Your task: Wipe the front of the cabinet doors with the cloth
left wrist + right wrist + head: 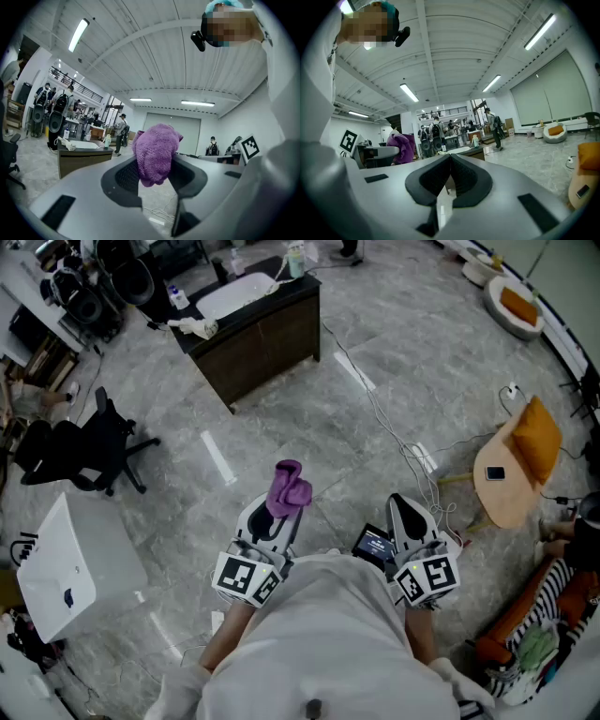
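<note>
Presently, the fluffy purple terry cloth (289,487) is held pinched between the jaws of the left gripper (279,510), bunched into a wad that stands up above the jaw tips. In the left gripper view the jaws are seen pressed into its lower part. A wad projecting past the tips is judged to suit the task, since fabric rather than plastic would meet a door first. The right gripper (406,514) is carried beside it, jaws brought fully together with nothing between them, presumably as a spare. Both are held close to the body, over bare floor.

The dark wooden cabinet with a white basin top (267,341) is noted well ahead, far out of reach; wiping is judged not yet begun. Its door fronts face the person at a slant. Open grey stone-tile floor (309,418) lies between, so a straight approach appears free. To be watched: the thin white cable (389,423) trailing along the right of that path, the black swivel office chair (80,451) off to the left, and the round pale wooden side table (502,486) at the right.
</note>
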